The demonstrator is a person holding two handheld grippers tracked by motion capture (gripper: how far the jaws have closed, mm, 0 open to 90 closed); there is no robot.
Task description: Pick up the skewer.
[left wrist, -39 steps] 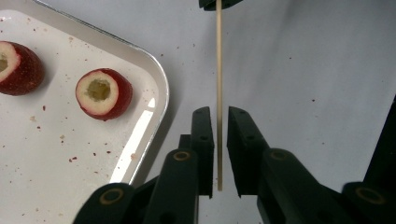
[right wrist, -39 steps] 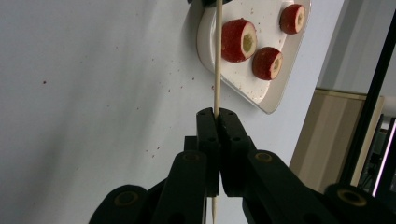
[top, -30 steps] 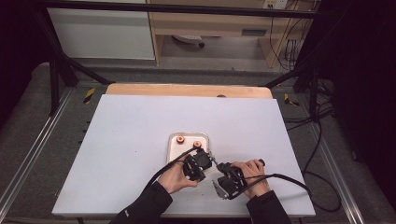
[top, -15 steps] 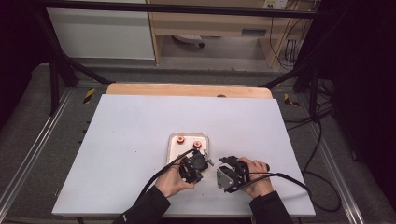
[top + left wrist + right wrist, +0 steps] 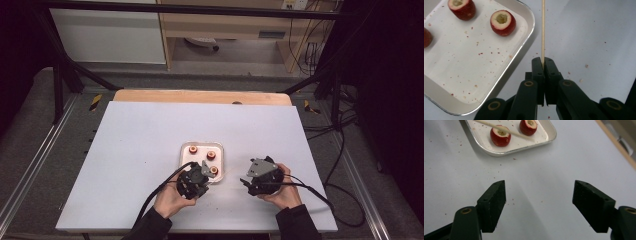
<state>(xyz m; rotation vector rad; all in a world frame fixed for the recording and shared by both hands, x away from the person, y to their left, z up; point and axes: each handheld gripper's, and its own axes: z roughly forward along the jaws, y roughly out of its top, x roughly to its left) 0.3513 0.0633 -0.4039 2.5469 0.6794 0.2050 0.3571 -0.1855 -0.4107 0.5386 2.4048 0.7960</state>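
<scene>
A wooden skewer [image 5: 543,30] is pinched at its near end by my left gripper [image 5: 543,62], which is shut on it. The stick points out past the corner of a small metal tray [image 5: 474,62]. Three red cored fruit pieces lie in that tray [image 5: 202,161]; one fruit [image 5: 502,22] is close to the skewer. In the high view my left gripper [image 5: 200,176] sits at the tray's near edge. My right gripper [image 5: 539,200] has just been opening and stands open over bare table, with nothing between its jaws. It sees the tray rim [image 5: 524,146] and the skewer [image 5: 504,129] above a fruit [image 5: 500,136].
The white table top [image 5: 140,150] stretches wide to the left and beyond the tray. Red crumbs dot the surface near the tray. A wooden strip [image 5: 200,96] runs along the far edge. Cables trail from both grippers toward the near edge.
My right gripper has drawn away to the right of the left one and its jaws have spread apart. The left gripper has shifted slightly left, still gripping the skewer.
</scene>
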